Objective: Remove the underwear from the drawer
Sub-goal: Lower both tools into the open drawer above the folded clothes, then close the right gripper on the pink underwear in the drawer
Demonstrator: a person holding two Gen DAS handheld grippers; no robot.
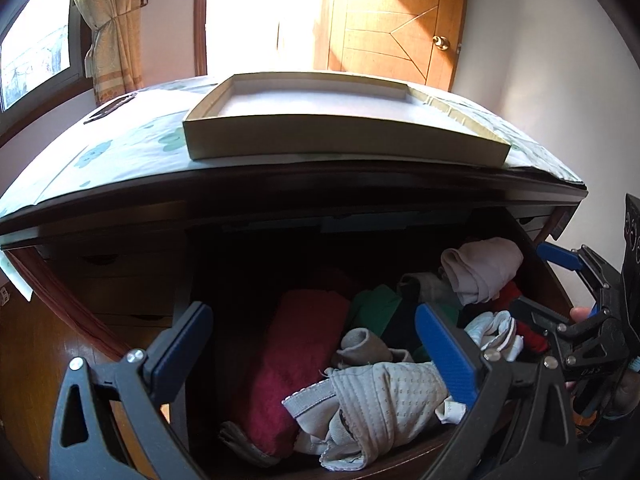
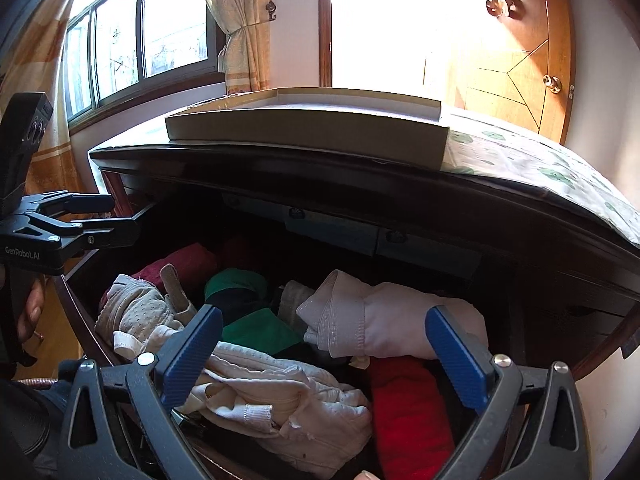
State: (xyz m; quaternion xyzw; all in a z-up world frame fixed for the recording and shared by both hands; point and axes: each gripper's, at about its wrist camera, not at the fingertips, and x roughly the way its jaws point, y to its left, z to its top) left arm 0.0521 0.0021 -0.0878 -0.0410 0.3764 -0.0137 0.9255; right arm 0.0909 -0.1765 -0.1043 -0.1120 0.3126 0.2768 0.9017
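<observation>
The open dark wooden drawer (image 1: 182, 280) is packed with folded and crumpled underwear. In the left wrist view a grey dotted pair (image 1: 384, 396) lies at the front, beside a dark red folded piece (image 1: 296, 360), a green one (image 1: 376, 308) and a pale pink roll (image 1: 480, 272). My left gripper (image 1: 320, 344) hovers open over the grey pair and the red piece, holding nothing. My right gripper (image 2: 324, 352) is open above a cream crumpled pair (image 2: 280, 396), with the pale pink roll (image 2: 380, 324) and a bright red piece (image 2: 412, 412) near its right finger.
A shallow cardboard box lid (image 1: 320, 140) sits on the dresser's patterned cloth (image 1: 120, 156) above the drawer. The dresser top overhangs the drawer's back. Each gripper shows in the other's view: right gripper (image 1: 548, 284), left gripper (image 2: 112, 214). Window, curtain and wooden door stand behind.
</observation>
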